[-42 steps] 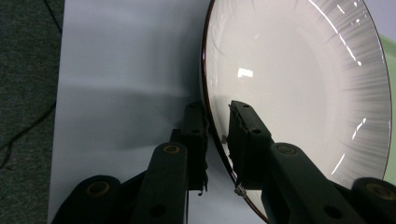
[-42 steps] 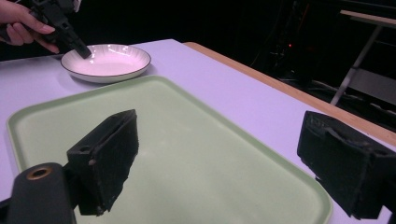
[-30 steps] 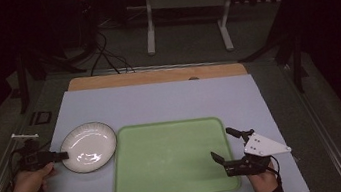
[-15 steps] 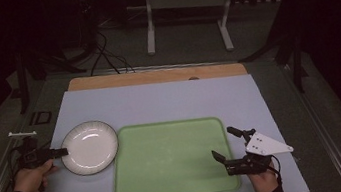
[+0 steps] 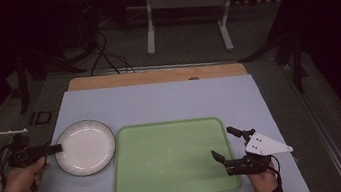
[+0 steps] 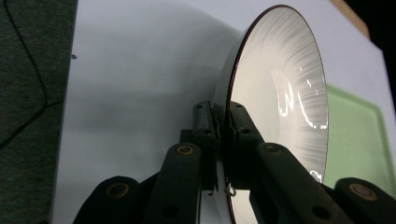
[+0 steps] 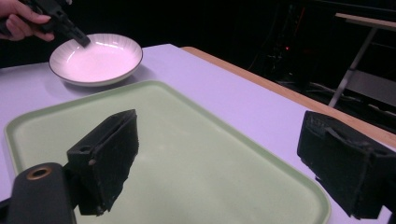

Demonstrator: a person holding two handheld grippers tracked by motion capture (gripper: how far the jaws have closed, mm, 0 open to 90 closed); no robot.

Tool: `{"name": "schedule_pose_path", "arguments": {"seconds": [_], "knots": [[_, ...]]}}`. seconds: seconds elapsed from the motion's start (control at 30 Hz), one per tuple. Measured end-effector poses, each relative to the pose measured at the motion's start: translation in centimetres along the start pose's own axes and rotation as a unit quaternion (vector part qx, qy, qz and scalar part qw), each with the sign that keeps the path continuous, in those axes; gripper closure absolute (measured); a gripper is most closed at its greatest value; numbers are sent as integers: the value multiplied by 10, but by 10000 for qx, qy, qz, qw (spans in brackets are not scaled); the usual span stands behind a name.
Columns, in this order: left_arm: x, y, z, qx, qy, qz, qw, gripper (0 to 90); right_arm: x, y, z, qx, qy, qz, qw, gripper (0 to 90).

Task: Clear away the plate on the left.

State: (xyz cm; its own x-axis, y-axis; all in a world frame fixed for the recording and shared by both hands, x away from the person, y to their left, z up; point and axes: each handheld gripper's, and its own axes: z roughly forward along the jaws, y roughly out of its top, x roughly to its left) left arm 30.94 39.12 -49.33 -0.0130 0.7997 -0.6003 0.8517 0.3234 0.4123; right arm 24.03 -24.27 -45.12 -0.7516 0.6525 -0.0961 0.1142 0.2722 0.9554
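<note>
A white ribbed plate [image 5: 87, 149] with a dark rim lies at the left of the pale mat, next to a light green tray [image 5: 172, 159]. My left gripper [image 5: 57, 148] is shut on the plate's left rim. Seen edge-on in the left gripper view, the plate [image 6: 280, 93] has its rim pinched between the jaws of the left gripper [image 6: 223, 126]. I cannot tell whether the plate touches the mat. My right gripper [image 5: 222, 142] stands open over the tray's near right corner, nothing between its jaws. The right gripper view shows that gripper [image 7: 219, 158], the tray [image 7: 187, 140], the plate [image 7: 95, 53] and the left gripper [image 7: 80, 40].
The pale blue mat [image 5: 159, 102] covers the table, with a wooden strip [image 5: 155, 76] along its far edge. Beyond it stand a metal frame's legs [image 5: 152, 38] and floor cables [image 5: 103, 60]. A small white piece [image 5: 12, 131] lies left of the table.
The plate in my left gripper has shifted slightly and the glare on it has faded. The right gripper has kept still over the tray's corner.
</note>
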Motion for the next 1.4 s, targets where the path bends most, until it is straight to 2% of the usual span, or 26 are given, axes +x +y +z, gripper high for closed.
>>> {"name": "schedule_pose_path", "arguments": {"seconds": [0.13,0.17,0.47,0.57,0.6,0.77,1.1,1.17,1.23,1.3,1.4], "knots": [[-4,2,-6,-62,-77,-20,9999,843,0,0,1,24,7,-11,10000,124],[-7,4,-9,-64,-104,41,9999,843,0,0,1,19,6,-17,10000,124],[-27,8,-13,-31,-196,180,9996,842,0,0,0,-6,7,-10,10000,124],[-33,8,-12,-6,-329,175,9993,843,0,0,0,9,11,-11,10000,124],[-36,9,-11,13,-366,246,9990,842,0,0,0,17,16,-5,10000,124],[-43,11,-9,68,-323,329,9989,842,0,0,1,22,21,-16,10000,124],[-58,13,-3,122,-409,498,9978,840,0,0,0,19,15,-18,10000,124],[-63,13,-2,124,-553,505,9971,839,0,0,0,23,6,-14,10000,123],[-66,14,-1,142,-590,505,9969,841,0,0,1,25,11,-13,10000,124],[-69,14,0,143,-602,566,9965,840,0,0,1,29,15,-15,10000,124],[-76,14,3,201,-502,711,9960,841,0,0,1,23,14,-20,10000,123]]}}
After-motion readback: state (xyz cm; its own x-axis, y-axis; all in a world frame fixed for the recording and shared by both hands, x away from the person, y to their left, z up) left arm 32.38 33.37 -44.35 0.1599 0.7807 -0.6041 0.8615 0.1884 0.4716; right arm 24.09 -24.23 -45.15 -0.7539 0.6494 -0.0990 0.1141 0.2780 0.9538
